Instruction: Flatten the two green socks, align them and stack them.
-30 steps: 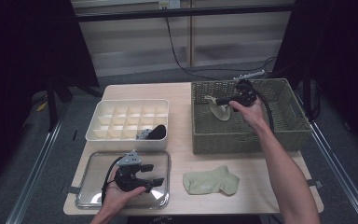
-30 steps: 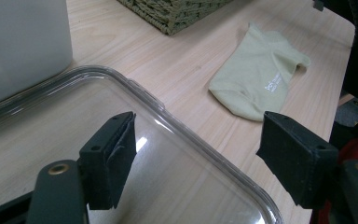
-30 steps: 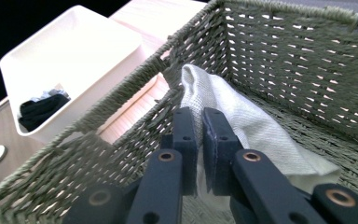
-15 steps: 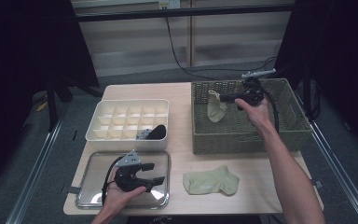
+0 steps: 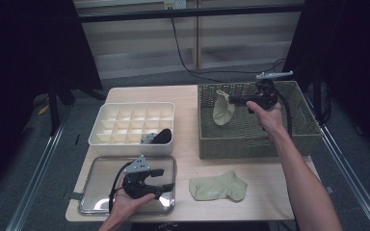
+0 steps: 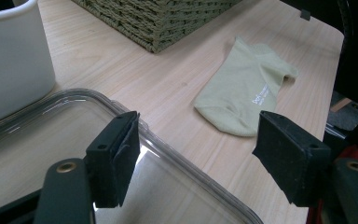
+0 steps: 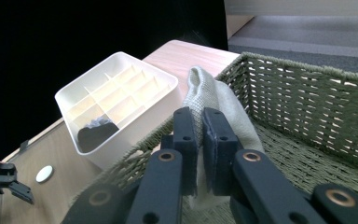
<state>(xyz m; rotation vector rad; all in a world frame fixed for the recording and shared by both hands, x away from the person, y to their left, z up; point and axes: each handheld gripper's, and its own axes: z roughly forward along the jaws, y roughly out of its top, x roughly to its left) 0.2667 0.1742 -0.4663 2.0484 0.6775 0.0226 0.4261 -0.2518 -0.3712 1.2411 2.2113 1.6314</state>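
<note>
My right gripper [image 5: 231, 100] [image 7: 200, 125] is shut on a pale green sock [image 5: 222, 109] [image 7: 204, 87], which hangs above the left half of the woven basket [image 5: 250, 142] [image 7: 307, 100]. A second pale green sock [image 5: 218, 186] [image 6: 247, 91] lies flat on the table near the front edge. My left gripper [image 5: 162, 179] [image 6: 198, 156] rests over the clear plastic tray [image 5: 99, 168] [image 6: 37, 149] at the front left. It is open, with nothing between its pads, and points toward the flat sock.
A white divided organizer [image 5: 125, 139] [image 7: 116, 91] stands behind the tray, with a dark rolled item [image 5: 161, 136] [image 7: 95, 133] in its front right cell. The basket takes up the right side of the table. A cable hangs down behind the table.
My right gripper has risen, lifting the sock from the basket floor until it hangs free over the left half. The left gripper has stayed put over the tray.
</note>
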